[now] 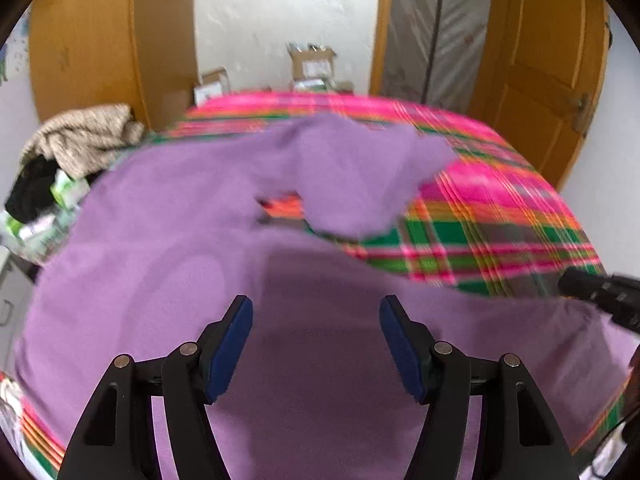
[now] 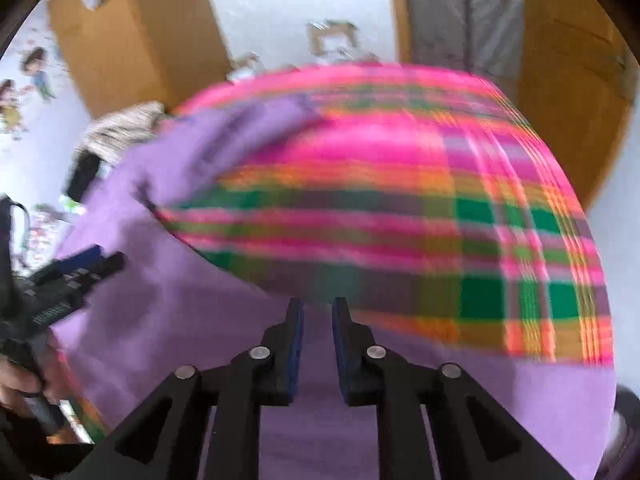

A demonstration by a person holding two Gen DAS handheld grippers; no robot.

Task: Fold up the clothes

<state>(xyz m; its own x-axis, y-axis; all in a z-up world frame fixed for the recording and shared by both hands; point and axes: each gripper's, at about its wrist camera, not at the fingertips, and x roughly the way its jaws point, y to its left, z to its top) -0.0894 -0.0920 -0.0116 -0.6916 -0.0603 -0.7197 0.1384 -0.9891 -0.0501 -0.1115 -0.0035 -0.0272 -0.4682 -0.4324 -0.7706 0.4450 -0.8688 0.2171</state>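
The purple garment (image 1: 168, 240), soft, light and floppy-looking, lies spread on the plaid bed (image 1: 500, 208) below both my tools, so I would pinch its loose edge at two o'clock, my left hand-held gripper (image 1: 316, 344) wide and empty, my right hand-held gripper (image 2: 318, 344) narrow, holding nothing.

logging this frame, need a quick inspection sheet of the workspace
surface: plaid cover, pink, green and orange
job's things: purple garment spread over the cover, unfolded
clutter: beige knit and black cloth piled at the far left edge
grippers: left gripper jaws wide, empty; right gripper jaws slightly apart, nothing between them
cables: nothing seen
surroundings: wooden doors, boxes by the white wall
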